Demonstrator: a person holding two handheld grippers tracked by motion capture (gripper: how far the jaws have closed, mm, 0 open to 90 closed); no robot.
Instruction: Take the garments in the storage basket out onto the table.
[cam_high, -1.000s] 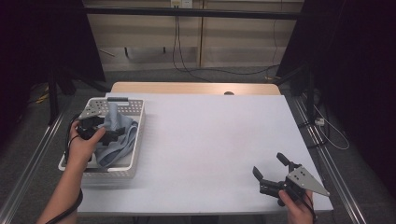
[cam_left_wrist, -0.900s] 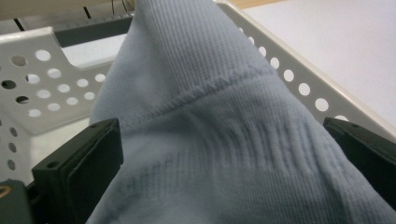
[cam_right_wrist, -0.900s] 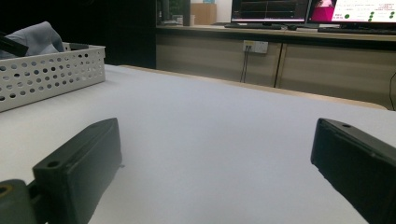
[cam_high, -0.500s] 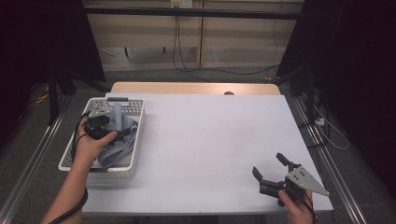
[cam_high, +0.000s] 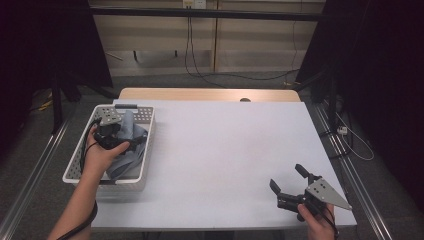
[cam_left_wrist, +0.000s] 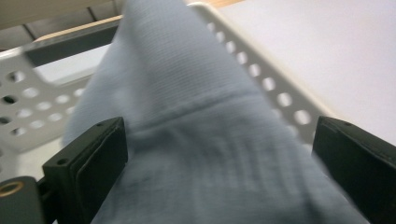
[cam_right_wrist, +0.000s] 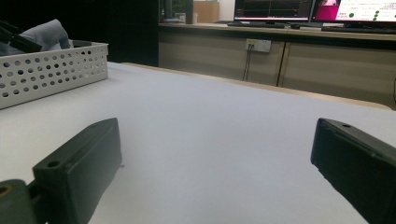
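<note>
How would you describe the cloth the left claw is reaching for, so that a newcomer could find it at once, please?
Start at the white table and go to the perforated white basket on its left edge. The pale blue cloth lies crumpled inside, between the jaws of the open left claw; it is the one soft, coloured thing there.

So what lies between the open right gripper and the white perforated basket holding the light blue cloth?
Only bare white table, seen in the high view and the right gripper view, separates the right gripper from the basket and cloth.
</note>
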